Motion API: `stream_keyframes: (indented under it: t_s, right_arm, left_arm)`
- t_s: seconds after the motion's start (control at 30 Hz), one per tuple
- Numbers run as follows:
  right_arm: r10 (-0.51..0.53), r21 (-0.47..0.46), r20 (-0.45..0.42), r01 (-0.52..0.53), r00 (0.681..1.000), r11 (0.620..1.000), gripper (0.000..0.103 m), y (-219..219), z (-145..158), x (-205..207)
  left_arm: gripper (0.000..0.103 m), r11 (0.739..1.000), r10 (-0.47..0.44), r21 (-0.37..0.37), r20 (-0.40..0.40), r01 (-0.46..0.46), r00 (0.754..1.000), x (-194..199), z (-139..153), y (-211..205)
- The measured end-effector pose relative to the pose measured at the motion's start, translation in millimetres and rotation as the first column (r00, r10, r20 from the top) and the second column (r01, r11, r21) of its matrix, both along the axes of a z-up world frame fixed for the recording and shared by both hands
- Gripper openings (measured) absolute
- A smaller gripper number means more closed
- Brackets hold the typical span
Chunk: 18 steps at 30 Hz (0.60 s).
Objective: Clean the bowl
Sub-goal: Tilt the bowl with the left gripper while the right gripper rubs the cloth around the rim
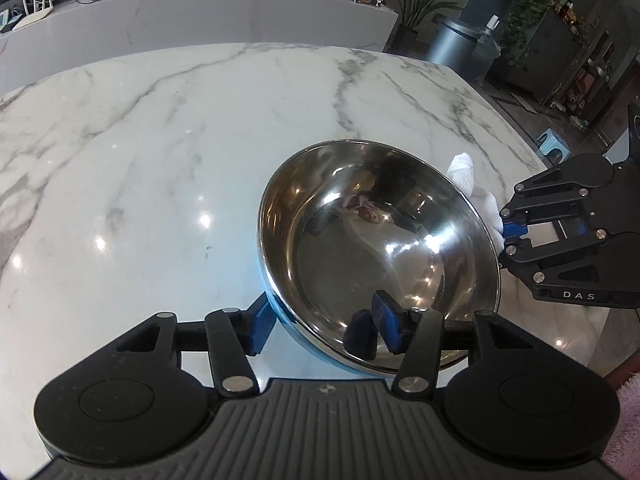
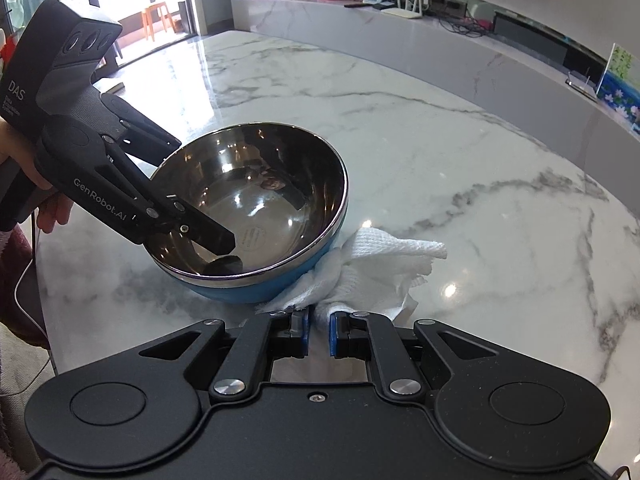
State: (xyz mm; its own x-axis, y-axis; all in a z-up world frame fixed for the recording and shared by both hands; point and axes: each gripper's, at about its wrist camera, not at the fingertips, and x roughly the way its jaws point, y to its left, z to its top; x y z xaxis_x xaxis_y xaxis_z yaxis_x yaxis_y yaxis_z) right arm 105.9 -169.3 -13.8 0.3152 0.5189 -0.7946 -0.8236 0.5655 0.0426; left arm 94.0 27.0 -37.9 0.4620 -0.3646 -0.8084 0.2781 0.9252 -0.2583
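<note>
A steel bowl (image 1: 380, 248) with a blue outside (image 2: 256, 284) sits tilted on the marble table (image 1: 160, 160). My left gripper (image 1: 326, 326) is shut on the bowl's near rim, one finger outside and one inside; it also shows in the right wrist view (image 2: 192, 236). My right gripper (image 2: 318, 330) is shut on a white cloth (image 2: 380, 264) that lies against the bowl's blue outer wall. In the left wrist view the cloth (image 1: 466, 174) shows behind the bowl's far rim, with the right gripper (image 1: 514, 238) on it.
A long marble counter (image 2: 440, 40) with a router, cables and pictures runs behind the table. The table's right edge (image 1: 520, 128) drops to the floor, where a grey bin (image 1: 460, 46) and plants stand.
</note>
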Motion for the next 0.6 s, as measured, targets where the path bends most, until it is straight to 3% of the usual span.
stream_keyframes:
  t_s: [0.13,0.33,0.6]
  right_arm:
    - [0.001,-0.004,0.002,-0.001,1.000,1.000,0.009,0,0,-1]
    - [0.004,-0.014,0.015,-0.003,1.000,1.000,0.009,-1,3,-3]
    - [-0.059,0.087,0.064,0.054,0.996,0.995,0.009,-17,24,3]
  left_arm:
    - [0.038,1.000,0.005,0.024,0.012,-0.005,1.000,1,1,-2]
    - [0.028,1.000,0.009,0.029,0.018,-0.009,1.000,5,4,1]
    - [0.027,0.995,-0.064,0.081,0.025,0.062,0.998,11,7,-1]
